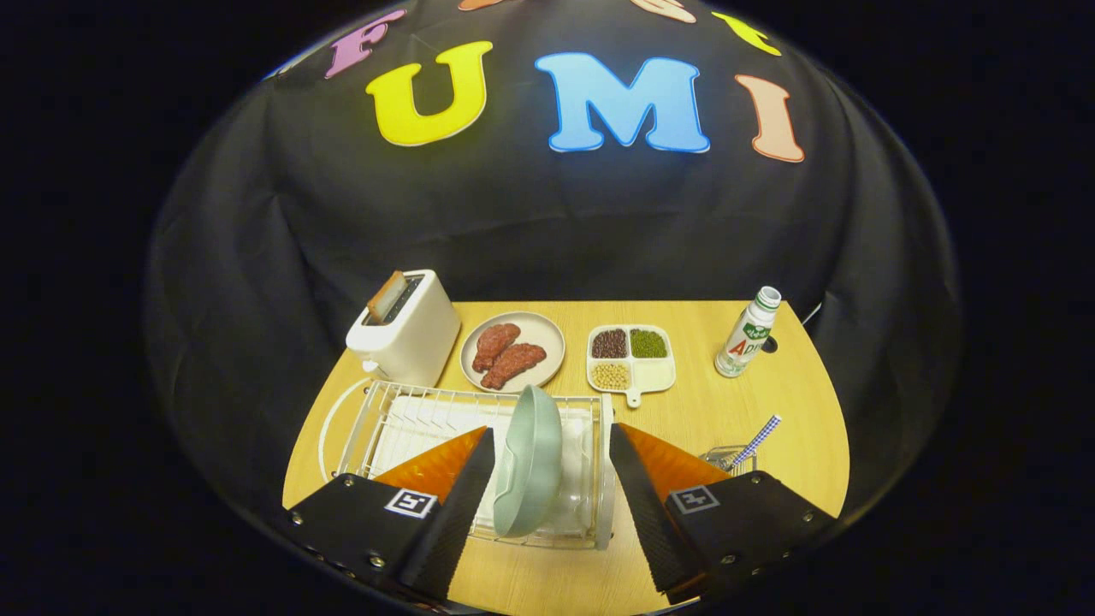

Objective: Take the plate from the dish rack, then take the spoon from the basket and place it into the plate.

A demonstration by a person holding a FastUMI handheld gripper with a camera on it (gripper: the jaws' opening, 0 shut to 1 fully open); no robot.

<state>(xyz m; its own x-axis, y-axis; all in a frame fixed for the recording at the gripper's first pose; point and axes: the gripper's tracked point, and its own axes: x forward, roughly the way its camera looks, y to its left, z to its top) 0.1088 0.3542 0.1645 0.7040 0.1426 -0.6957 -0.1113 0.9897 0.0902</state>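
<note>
Pale green plate (529,462): upright on edge in white wire dish rack (411,409). Gripper (547,492): fingers spread wide, flanking the plate, seemingly untouching. Spoon (758,441): in basket (725,459), right of rack.

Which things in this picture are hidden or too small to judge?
- Spoon: its handle shows in the gripper view; the right finger covers its bowl and most of the basket.
- Plate: stands in the dish rack between the open fingers; contact cannot be told.
- Bottle: label too small.

Smooth wood-grain table (727,411), white wire dish rack (402,411), seemingly matt plate (530,462).
</note>
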